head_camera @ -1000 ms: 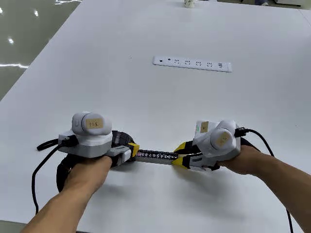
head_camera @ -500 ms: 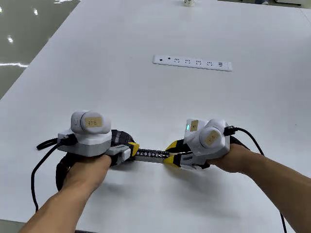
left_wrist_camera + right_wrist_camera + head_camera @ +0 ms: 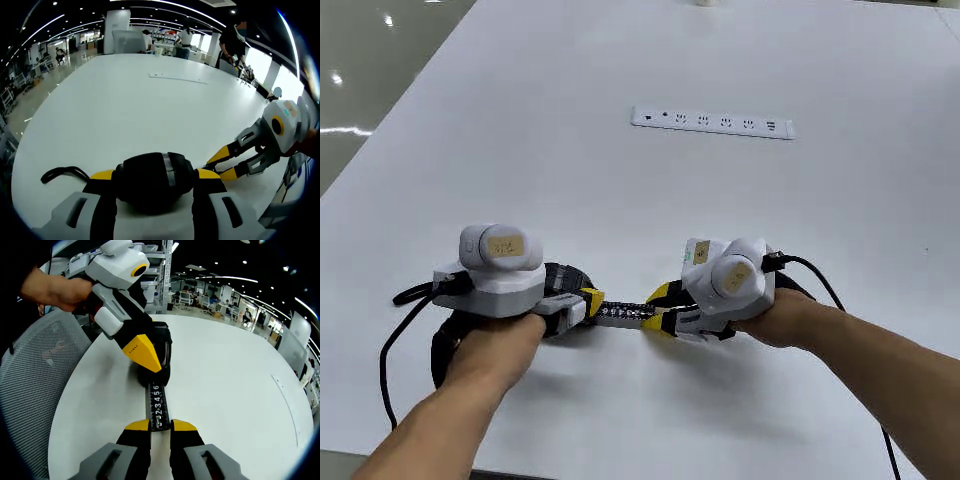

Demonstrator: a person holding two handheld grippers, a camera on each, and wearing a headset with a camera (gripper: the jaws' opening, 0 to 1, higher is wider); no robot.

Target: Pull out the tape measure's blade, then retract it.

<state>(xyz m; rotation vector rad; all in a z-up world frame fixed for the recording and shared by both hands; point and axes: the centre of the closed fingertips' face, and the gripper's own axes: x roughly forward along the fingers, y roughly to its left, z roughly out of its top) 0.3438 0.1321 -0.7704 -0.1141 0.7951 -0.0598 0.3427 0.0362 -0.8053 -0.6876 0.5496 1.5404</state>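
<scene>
While the left tongs (image 3: 155, 174) clamp the tape measure (image 3: 150, 187), the right tongs (image 3: 160, 426) pinch its blade (image 3: 156, 405) tip

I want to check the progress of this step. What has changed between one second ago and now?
The right gripper, shut on the blade, moved toward the left gripper, so the exposed blade is shorter: it is going back into the tape measure. The left gripper stayed shut on the tape measure, in place on the table; the power strip did not move.
</scene>
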